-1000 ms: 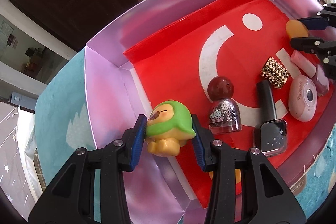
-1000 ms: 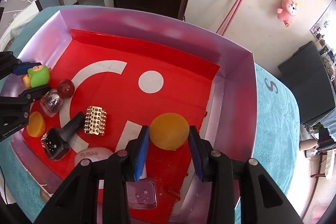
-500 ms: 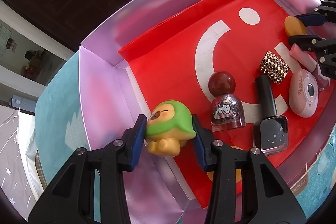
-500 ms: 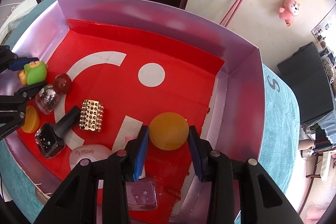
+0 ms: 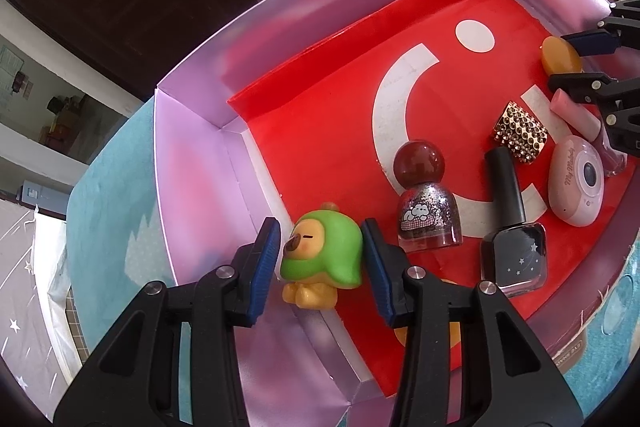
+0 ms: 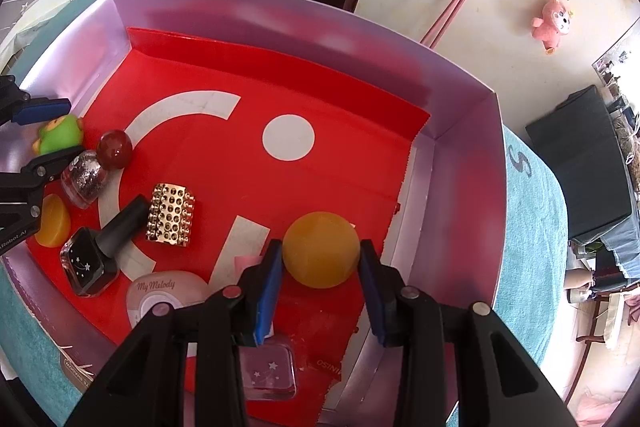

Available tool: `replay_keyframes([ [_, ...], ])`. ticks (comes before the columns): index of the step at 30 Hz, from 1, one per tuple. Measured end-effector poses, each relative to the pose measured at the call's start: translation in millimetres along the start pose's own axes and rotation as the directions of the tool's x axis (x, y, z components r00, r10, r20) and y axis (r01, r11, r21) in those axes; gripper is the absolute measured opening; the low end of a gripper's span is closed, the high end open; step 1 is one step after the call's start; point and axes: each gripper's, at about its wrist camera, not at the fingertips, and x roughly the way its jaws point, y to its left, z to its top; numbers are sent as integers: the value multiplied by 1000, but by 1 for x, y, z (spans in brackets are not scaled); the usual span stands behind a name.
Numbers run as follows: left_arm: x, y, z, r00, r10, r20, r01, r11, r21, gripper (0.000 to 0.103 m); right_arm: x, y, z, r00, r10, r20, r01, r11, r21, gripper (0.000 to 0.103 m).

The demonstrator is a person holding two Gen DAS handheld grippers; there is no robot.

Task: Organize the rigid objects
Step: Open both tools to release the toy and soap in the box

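At opposite ends of the red-lined box (image 5: pixel 192 163): left gripper (image 5: pixel 320 263) fingers clamped on green-hooded figurine (image 5: pixel 320 259) by the left wall, right gripper (image 6: pixel 320 279) fingers narrowed onto amber ball (image 6: pixel 320 249), seemingly held for sorting apart from the nail polish bottles (image 5: pixel 430 223).

Box wall (image 5: pixel 192 187): you see smooth, satiny lilac card.
Liner (image 6: pixel 320 99): matt red paper.
Toy (image 5: pixel 324 259): glossy plastic.
Puck (image 6: pixel 320 255): waxy, translucent amber.
Clip (image 6: pixel 170 215): shiny studded gold metal.
Cloth (image 6: pixel 532 227): fuzzy teal.
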Motion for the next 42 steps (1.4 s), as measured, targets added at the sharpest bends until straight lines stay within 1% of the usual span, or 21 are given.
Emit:
replay_keyframes([
  [9, -2, 2, 1, 1000, -14, 6, 14, 1000, -9, 41, 0, -2, 0, 1000, 2, 0, -2, 1000, -1, 40],
  [16, -3, 3, 1, 1000, -21, 17, 21, 1000, -17, 42, 0, -1, -1, 1000, 3, -3, -3, 1000, -1, 41],
  [17, -4, 3, 1, 1000, -22, 18, 22, 1000, -20, 44, 0, 0, -1, 1000, 2, -4, -2, 1000, -2, 41],
  [20, -9, 3, 1, 999, -24, 33, 25, 999, -30, 49, -1, 3, -2, 1000, 4, -5, -4, 1000, -7, 44],
  [24, -19, 3, -1, 997, -31, 64, 34, 998, -43, 50, -4, 5, -4, 1000, -3, 1, 3, 1000, -8, 46],
  [26, -28, 1, -2, 996, -34, 84, 38, 998, -51, 50, -9, 5, -6, 1000, -2, 9, 2, 1000, -3, 49],
  [27, -32, 1, -3, 995, -40, 95, 45, 997, -56, 50, -11, 5, -6, 1000, -4, 14, 4, 1000, -1, 53],
  [28, -37, 1, -4, 993, -48, 107, 55, 997, -60, 52, -14, 6, -7, 1000, -5, 19, 5, 1000, 1, 54],
  [32, -60, -2, -11, 982, -66, 180, 81, 994, -79, 63, -33, 7, -13, 999, 9, 51, -9, 1000, 13, 54],
  [33, -67, -3, -13, 978, -67, 198, 85, 993, -83, 63, -37, 8, -14, 998, 12, 60, -12, 1000, 14, 56],
  [35, -83, -5, -19, 968, -68, 241, 92, 991, -92, 64, -49, 10, -18, 996, 16, 84, -18, 1000, 19, 62],
  [36, -91, -6, -22, 963, -70, 262, 99, 990, -100, 64, -56, 11, -19, 995, 22, 99, -24, 1000, 20, 64],
  [39, -114, -4, -28, 943, -77, 323, 124, 984, -127, 69, -77, 13, -22, 989, 31, 142, -35, 999, 23, 66],
  [41, -129, 0, -34, 928, -69, 366, 131, 980, -148, 74, -93, 14, -27, 984, 42, 176, -48, 999, 25, 71],
  [42, -136, 1, -38, 921, -61, 384, 130, 979, -157, 74, -100, 15, -29, 981, 44, 190, -50, 998, 27, 74],
])
